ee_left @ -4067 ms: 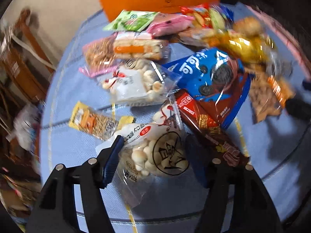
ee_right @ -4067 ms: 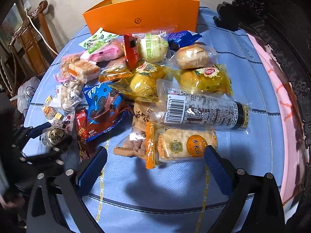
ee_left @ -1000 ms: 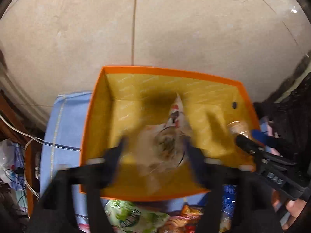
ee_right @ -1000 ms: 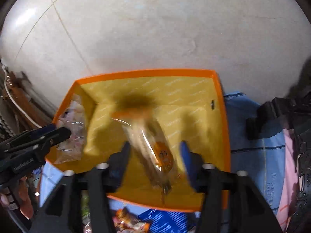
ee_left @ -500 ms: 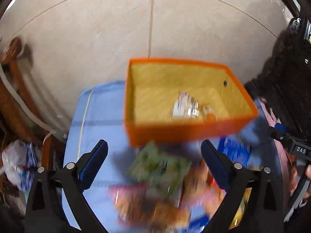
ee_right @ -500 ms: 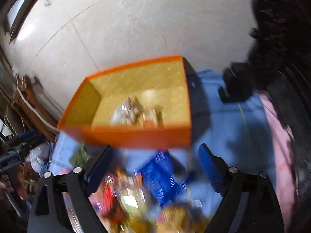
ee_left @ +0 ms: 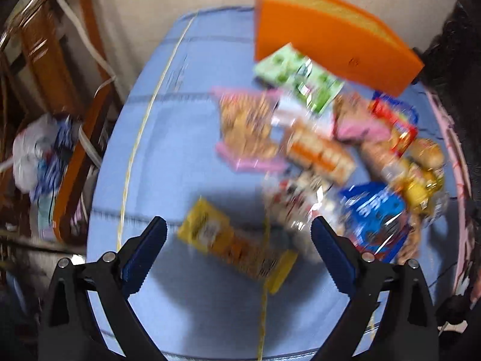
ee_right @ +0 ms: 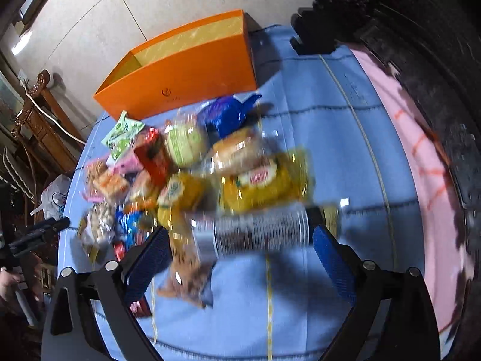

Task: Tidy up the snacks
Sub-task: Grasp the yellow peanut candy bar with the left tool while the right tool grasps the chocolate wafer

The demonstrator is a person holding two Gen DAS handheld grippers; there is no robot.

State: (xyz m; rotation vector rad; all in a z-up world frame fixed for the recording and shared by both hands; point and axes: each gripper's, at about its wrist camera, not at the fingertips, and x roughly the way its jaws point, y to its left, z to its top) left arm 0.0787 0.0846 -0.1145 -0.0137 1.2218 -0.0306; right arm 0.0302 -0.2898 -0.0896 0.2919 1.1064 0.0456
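Blue-padded, both the left tool (ee_left: 237, 242) and the right tool (ee_right: 242, 245) hang wide open and empty above snack packets (ee_right: 261, 186) on the worktop (ee_left: 180, 138).

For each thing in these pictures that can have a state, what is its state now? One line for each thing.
left gripper: open, holding nothing.
right gripper: jaws opening, nothing pressed between them.
orange box: open at the top, upright on the table.
yellow packet: sealed, lying flat, apart from the pile.
barcode packet: lying on its side on the blue tablecloth.
green packet: lying beside the box.
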